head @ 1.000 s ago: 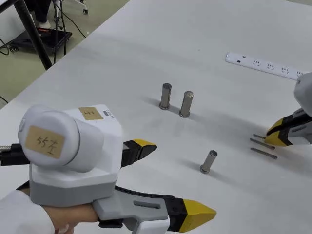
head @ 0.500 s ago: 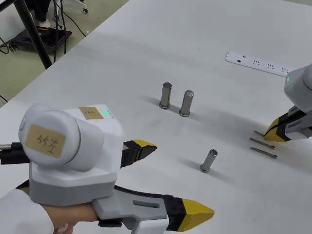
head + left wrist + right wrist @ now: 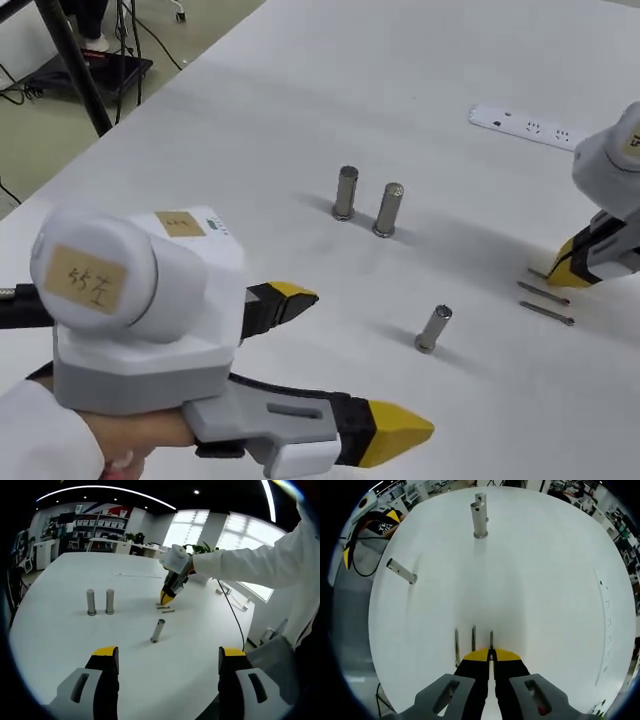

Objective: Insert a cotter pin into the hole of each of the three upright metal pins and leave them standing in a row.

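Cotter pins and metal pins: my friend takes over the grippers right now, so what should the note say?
Left hand-held gripper: open, holding nothing, close to the person.
Right hand-held gripper: jaws shut, tips at the end of one of the three cotter pins, which lie side by side on the table. Whether that one is pinched, I cannot tell.
Metal pins: two stand side by side; the third metal pin stands apart, nearer the person.
Done: no cotter pin is in any hole yet.
Left: all three insertions, then line the pins up in a row.
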### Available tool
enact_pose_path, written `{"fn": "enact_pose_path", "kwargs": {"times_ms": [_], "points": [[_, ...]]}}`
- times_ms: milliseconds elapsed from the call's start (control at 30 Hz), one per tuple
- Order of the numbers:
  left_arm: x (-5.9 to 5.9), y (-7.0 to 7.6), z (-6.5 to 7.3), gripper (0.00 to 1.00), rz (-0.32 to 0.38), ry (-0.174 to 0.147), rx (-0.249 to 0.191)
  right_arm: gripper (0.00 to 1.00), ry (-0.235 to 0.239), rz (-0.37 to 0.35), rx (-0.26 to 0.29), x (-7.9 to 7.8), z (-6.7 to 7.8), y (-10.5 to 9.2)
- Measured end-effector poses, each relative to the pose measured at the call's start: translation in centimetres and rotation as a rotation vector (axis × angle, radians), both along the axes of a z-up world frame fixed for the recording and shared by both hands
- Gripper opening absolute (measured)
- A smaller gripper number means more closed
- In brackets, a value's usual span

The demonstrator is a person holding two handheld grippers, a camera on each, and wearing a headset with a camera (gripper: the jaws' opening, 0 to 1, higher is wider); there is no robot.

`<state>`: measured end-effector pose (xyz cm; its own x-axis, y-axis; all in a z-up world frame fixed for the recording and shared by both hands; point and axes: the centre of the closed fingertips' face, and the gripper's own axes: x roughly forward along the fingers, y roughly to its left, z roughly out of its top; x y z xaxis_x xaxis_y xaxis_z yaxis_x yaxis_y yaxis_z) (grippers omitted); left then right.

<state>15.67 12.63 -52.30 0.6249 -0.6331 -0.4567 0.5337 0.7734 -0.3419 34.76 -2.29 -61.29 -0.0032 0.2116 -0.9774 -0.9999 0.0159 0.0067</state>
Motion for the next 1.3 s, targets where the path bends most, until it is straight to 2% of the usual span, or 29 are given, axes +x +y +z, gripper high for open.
{"fn": "enact_pose_path", "kwargs": {"times_ms": [100,267,400,667,933,1067,1167,1300], "points": [[0.0,0.0,0.0,0.8,0.001,-0.002,0.0,0.0,0.037,-0.009,0.0,0.2,-0.1,-0.1],[0.0,0.2,-0.2,0.8,0.009,-0.002,0.001,0.0,0.043,0.001,-0.019,-0.1,-0.1,0.0],[-0.1,0.2,-0.3,0.79,0.02,0.005,-0.011,0.0,0.036,0.043,-0.025,-0.2,-0.1,0.0],[0.1,0.4,-0.4,0.8,0.034,0.007,-0.015,0.0,0.028,0.031,-0.018,-0.3,-0.2,0.0],[0.2,0.4,0.1,0.79,0.036,-0.011,-0.017,0.0,0.006,0.02,-0.003,0.0,-0.3,0.1],[0.1,0.2,0.2,0.79,0.028,-0.014,-0.02,0.0,-0.027,0.043,-0.026,0.0,-0.3,0.2],[0.1,0.3,0.3,0.79,0.035,-0.02,-0.015,0.0,-0.036,0.057,-0.036,-0.2,-0.3,0.2],[0.3,0.4,0.6,0.79,0.044,-0.029,-0.023,0.0,-0.025,0.038,0.001,-0.6,0.7,0.6]]}}
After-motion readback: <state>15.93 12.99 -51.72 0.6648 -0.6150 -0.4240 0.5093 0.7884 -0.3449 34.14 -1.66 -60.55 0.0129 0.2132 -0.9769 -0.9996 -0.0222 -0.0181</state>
